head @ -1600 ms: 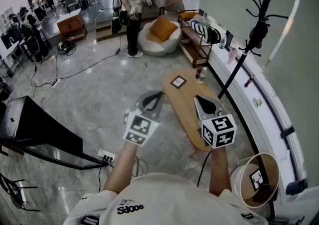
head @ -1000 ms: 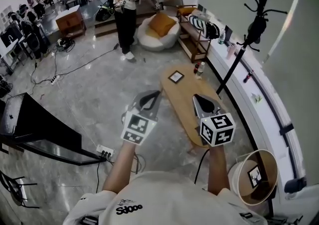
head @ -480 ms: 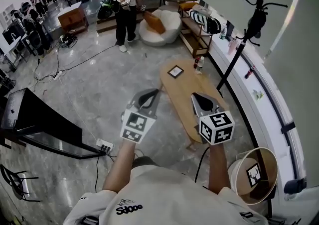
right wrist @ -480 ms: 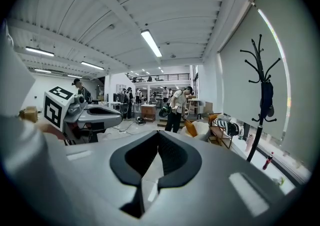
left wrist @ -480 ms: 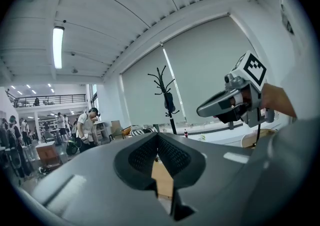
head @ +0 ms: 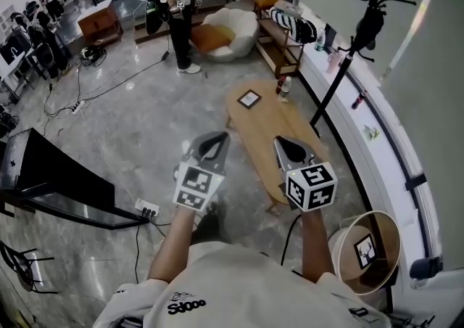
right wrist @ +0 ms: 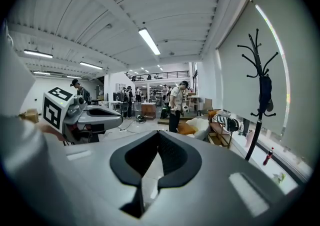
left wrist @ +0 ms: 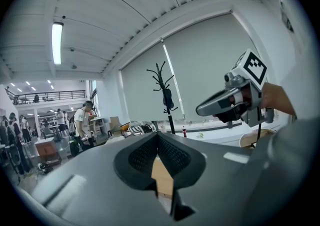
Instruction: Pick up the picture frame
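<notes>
The picture frame (head: 249,99), small, dark-edged and square, lies flat near the far end of the oval wooden coffee table (head: 272,138). My left gripper (head: 222,136) hangs over the floor just left of the table's near half, shut and empty. My right gripper (head: 278,141) is over the table's near end, also shut with nothing in it. Both point toward the frame from well short of it. In the left gripper view the closed jaws (left wrist: 158,138) hide the frame; the right gripper (left wrist: 230,104) shows beside them. The right gripper view shows its shut jaws (right wrist: 159,135) and the left gripper (right wrist: 87,116).
A bottle (head: 284,87) stands on the table beyond the frame. A black coat rack (head: 355,36) rises right of the table by the window ledge. A round basket (head: 366,250) is at the near right. A person (head: 176,0) stands by a white beanbag (head: 228,29). A power strip (head: 146,210) lies on the floor.
Both grippers, still shut, have come forward and slightly down along the table toward the frame. The person at the back has shifted by the beanbag.
</notes>
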{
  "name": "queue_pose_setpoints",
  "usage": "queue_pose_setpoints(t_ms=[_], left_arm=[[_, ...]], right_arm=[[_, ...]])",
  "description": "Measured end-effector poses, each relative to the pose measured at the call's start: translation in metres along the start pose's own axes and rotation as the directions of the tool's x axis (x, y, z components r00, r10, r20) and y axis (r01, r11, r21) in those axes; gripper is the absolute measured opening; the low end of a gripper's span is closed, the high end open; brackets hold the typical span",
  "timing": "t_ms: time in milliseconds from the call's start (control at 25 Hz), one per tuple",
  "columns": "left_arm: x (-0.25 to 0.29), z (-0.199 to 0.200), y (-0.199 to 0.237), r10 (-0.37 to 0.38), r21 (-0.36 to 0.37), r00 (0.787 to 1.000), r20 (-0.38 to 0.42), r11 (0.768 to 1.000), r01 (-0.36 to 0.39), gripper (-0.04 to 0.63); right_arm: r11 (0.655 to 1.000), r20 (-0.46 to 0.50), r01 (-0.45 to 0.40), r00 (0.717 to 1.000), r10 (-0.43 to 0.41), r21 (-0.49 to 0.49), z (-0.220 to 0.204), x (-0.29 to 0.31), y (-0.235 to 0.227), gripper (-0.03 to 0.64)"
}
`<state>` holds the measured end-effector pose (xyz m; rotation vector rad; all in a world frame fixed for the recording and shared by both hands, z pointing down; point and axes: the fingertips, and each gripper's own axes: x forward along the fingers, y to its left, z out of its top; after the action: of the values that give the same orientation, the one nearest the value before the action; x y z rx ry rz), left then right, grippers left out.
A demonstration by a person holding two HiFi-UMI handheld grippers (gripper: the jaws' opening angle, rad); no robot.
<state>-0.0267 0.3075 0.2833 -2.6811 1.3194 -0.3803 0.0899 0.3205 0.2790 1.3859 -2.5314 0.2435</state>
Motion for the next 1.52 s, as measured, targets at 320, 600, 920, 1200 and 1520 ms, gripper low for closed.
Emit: queue_pose_setpoints(t_ms=[320, 600, 920, 1200, 1520], left_arm=[[0.034, -0.007, 0.022, -0.005, -0.003, 1.0, -0.009, 1.0, 0.004, 0.009], [0.072, -0.016, 0.068, -0.009, -0.005, 1.0, -0.004, 1.0, 0.009, 0.009], [0.136, -0.012, 0.136, -0.057, 0.0, 0.998, 0.023, 0.998, 0.057, 0.009], [0.188, -0.008, 0.194, -0.11, 0.008, 0.993, 0.039, 0.994, 0.11, 0.009], [0.228, -0.01, 0.237, -0.159, 0.0, 0.986, 0.055, 0.987, 0.159, 0.009]], right_arm=[[0.999, 0.004, 0.01, 1.0, -0.01, -0.05, 0.005, 0.031, -0.02, 0.003], [0.998, 0.012, 0.044, 0.999, -0.044, -0.042, 0.016, 0.082, -0.041, 0.003], [0.994, 0.014, 0.101, 0.995, -0.101, -0.044, 0.048, 0.157, -0.074, 0.002], [0.988, 0.012, 0.151, 0.989, -0.15, -0.024, 0.075, 0.22, -0.096, 0.002], [0.98, 0.023, 0.199, 0.98, -0.198, -0.012, 0.093, 0.269, -0.114, 0.003]])
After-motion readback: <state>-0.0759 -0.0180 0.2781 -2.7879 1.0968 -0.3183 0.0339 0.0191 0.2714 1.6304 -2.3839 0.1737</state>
